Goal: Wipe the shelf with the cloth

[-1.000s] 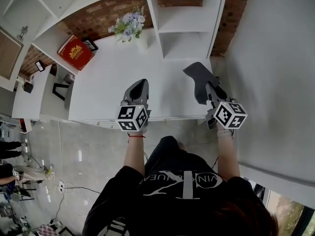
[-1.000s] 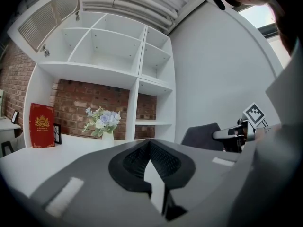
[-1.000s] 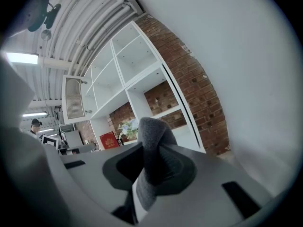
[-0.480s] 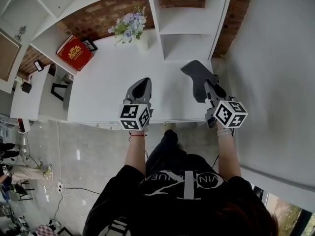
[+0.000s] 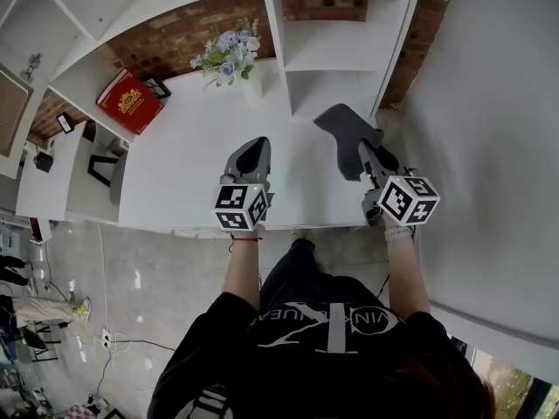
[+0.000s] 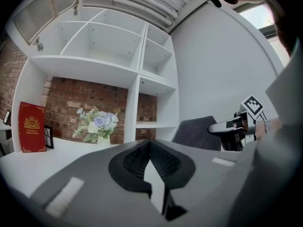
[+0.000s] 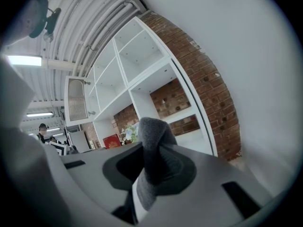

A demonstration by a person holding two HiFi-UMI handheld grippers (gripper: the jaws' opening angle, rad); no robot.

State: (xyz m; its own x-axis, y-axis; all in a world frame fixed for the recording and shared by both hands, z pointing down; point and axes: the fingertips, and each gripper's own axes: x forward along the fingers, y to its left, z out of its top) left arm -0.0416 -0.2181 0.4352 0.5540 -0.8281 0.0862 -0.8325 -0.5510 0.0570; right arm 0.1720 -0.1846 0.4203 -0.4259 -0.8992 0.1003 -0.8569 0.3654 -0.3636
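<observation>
REMOTE RIG, SHELF: My right gripper (image 5: 365, 151) is clamped on the cloth (image 5: 342, 129), a soft, fleecy grey rag. It is bunched in thick folds between the ribbed black pads, over the shelf (image 5: 175, 160) to the right of the vase of flowers (image 5: 231, 51) and nearer me. My left gripper (image 5: 253, 149), smooth grey plastic tapering to a point, has its jaws closed together on nothing, just in front of the vase. The shelf is a broad, flat, matt white board. Left of the vase a glossy red book (image 5: 131, 101) with a gold crest leans against the rough brick wall (image 5: 170, 31). Right of the vase stand square white cubbies (image 5: 345, 55). A pale, shiny floor (image 5: 131, 278) lies below.
</observation>
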